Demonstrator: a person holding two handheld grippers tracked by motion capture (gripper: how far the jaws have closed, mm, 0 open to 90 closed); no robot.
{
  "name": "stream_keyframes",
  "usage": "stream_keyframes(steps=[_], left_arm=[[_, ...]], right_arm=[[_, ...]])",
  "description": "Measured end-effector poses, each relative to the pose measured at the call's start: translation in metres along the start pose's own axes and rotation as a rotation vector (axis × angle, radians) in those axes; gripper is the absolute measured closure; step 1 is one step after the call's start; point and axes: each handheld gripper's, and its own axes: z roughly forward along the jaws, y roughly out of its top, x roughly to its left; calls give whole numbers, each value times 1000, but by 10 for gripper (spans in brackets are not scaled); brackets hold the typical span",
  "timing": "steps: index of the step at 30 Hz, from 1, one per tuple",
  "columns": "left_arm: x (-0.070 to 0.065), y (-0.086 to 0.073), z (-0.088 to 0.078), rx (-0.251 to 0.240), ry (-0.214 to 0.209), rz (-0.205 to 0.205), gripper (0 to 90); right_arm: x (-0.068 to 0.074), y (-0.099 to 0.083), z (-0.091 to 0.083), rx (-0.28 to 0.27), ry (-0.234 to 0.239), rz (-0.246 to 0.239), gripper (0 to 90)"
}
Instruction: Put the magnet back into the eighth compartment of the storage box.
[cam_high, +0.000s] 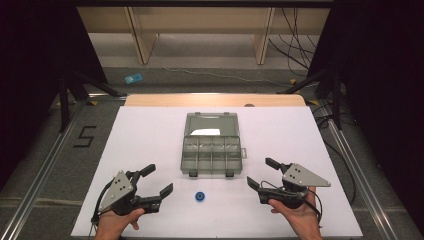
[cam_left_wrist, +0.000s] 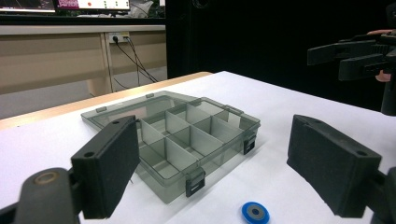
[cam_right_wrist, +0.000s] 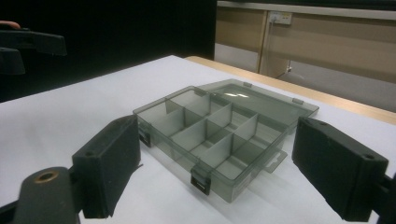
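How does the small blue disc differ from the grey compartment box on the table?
The blue disc is small, round and opaque with a grey centre; the compartment box is much larger, rectangular and smoky translucent. The disc lies flat nearer the person, between the two grippers; the box sits farther back with its lid open and its compartments looking empty. Both rest on the white table, untouched.

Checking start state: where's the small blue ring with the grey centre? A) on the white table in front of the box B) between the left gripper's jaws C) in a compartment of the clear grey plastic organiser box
A: the small blue ring lies on the white table, just in front of the open clear grey plastic organiser box, apart from both grippers.
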Motion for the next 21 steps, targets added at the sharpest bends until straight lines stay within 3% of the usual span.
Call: stream_keyframes(steps=[14, 21], left_arm=[[0, 0, -1, 12, 8, -2, 165], [0, 0, -1, 11, 8, -2, 165]], right_arm=[[1, 0, 2, -13, 20, 1, 161], [1, 0, 3, 6, 24, 1, 161]])
